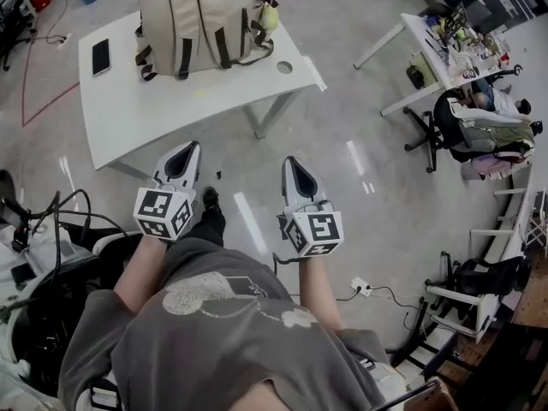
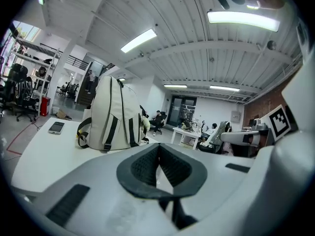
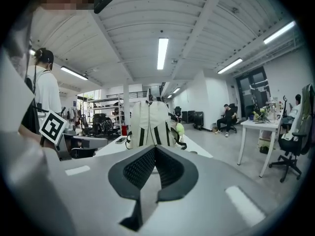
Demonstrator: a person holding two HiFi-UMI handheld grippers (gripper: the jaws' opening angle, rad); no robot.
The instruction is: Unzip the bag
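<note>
While the beige bag [image 1: 201, 15] stands upright at the far side of the white desk [image 1: 171, 110], both grippers hover over the floor [image 1: 342, 101] well short of it, pointing toward it. The left gripper [image 1: 189, 149] and the right gripper [image 1: 292, 163] each have their jaws clenched together with nothing between them. A dark phone [image 1: 100, 56] lies flat on the desk left of the bag, and a small green object [image 1: 269, 17] hangs at the bag's right side.

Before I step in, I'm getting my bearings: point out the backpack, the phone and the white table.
backpack [image 1: 203, 15]: head view, beige panel between its straps.
phone [image 1: 101, 56]: head view, its dark screen.
white table [image 1: 188, 101]: head view, bare top near its front edge.
</note>
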